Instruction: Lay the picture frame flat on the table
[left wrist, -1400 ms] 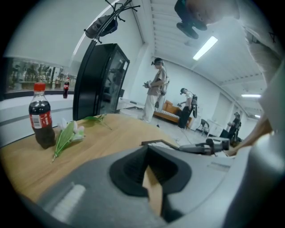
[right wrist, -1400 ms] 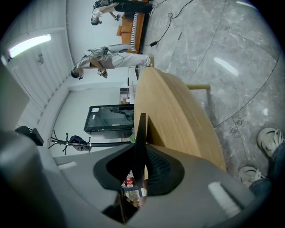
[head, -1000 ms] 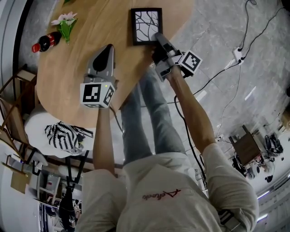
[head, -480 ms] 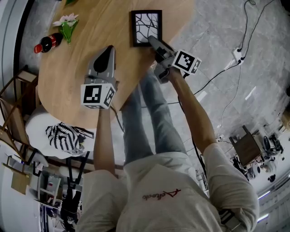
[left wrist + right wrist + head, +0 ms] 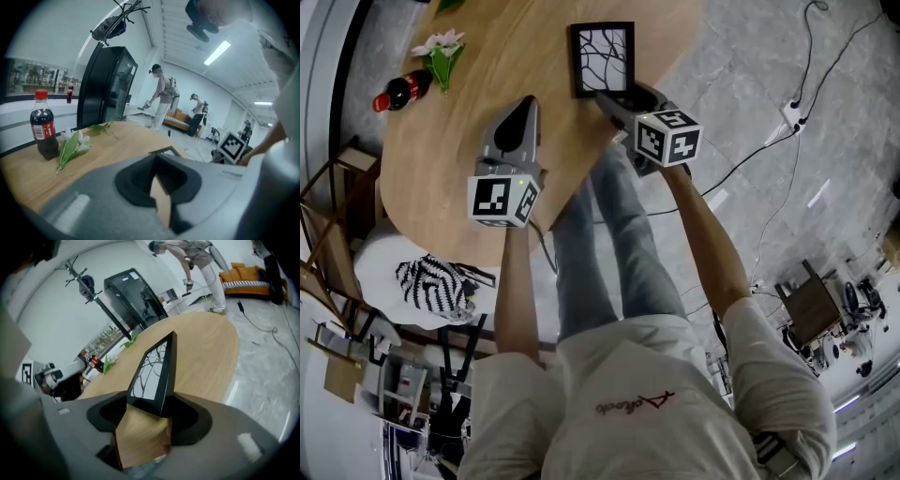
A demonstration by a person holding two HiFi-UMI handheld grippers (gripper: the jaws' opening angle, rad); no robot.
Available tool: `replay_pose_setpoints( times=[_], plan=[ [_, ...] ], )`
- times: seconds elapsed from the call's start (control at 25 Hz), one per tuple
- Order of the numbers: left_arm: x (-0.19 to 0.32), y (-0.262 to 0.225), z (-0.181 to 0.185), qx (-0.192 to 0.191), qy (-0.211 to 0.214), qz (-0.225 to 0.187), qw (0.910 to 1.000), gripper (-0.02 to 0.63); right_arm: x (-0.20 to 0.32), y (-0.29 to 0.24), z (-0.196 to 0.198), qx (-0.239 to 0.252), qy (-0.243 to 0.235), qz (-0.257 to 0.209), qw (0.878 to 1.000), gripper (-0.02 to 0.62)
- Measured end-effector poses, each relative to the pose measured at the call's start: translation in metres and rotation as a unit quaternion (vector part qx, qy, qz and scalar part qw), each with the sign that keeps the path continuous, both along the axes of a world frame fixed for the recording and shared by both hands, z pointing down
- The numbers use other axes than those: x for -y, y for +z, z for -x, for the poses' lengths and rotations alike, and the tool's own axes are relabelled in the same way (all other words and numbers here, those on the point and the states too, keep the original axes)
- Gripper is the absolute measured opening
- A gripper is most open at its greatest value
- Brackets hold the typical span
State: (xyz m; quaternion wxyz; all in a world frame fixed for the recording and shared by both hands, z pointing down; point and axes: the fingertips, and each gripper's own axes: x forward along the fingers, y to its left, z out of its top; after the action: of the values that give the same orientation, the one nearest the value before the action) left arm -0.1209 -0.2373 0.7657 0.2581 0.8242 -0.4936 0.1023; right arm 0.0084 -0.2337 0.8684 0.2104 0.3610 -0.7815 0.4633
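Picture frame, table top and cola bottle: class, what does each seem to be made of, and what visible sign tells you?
Picture frame: black, matt moulding, wood or plastic, unclear; smooth pane, likely glass or acrylic.
Table top: light wood or veneer, visible grain, satin sheen.
Cola bottle: clear plastic probably, dark drink showing through, red cap.

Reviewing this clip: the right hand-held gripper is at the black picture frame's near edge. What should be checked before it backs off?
1. Black picture frame lies face up on the wooden table: ok, by the head view.
2. Right hand-held gripper released: ok; its jaws have just been opening, frame edge unclamped between them.
3. Frame inside the table edge: ok.
4. Left hand-held gripper apart from frame: ok.
5. Cola bottle and flower out of the way: ok.
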Motion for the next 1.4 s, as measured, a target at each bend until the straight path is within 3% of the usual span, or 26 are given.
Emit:
replay_pose_setpoints(
  times=[0.2, 0.44, 0.84, 0.92, 1.08, 1.28, 1.4],
  plan=[
    [0.002, -0.005, 0.002, -0.002, 0.0, -0.002, 1.0, 0.0, -0.005, 0.002, 0.001, -0.112, -0.074, -0.069, 0.989, 0.325],
    [0.002, -0.003, 0.002, -0.003, 0.0, -0.002, 1.0, 0.0, -0.004, 0.008, -0.008, -0.171, -0.076, -0.11, 0.976, 0.37],
    [0.002, -0.008, 0.001, -0.003, 0.004, -0.002, 1.0, 0.0, -0.006, -0.003, -0.011, -0.166, -0.078, -0.121, 0.976, 0.356],
    [0.002, -0.011, 0.0, -0.002, 0.004, -0.003, 1.0, 0.0, -0.004, -0.011, -0.011, -0.169, -0.07, -0.133, 0.974, 0.324],
    [0.001, -0.019, 0.0, 0.0, 0.005, -0.006, 1.0, 0.0, 0.005, -0.029, -0.018, -0.191, -0.042, -0.161, 0.967, 0.142],
    [-0.003, -0.028, 0.001, 0.001, 0.003, -0.008, 1.0, 0.0, 0.013, -0.049, -0.018, -0.201, -0.035, -0.181, 0.962, 0.003],
    [-0.006, -0.031, 0.002, 0.002, 0.002, -0.008, 1.0, 0.0, 0.015, -0.058, -0.015, -0.193, -0.035, -0.189, 0.962, 0.003]
  ],
)
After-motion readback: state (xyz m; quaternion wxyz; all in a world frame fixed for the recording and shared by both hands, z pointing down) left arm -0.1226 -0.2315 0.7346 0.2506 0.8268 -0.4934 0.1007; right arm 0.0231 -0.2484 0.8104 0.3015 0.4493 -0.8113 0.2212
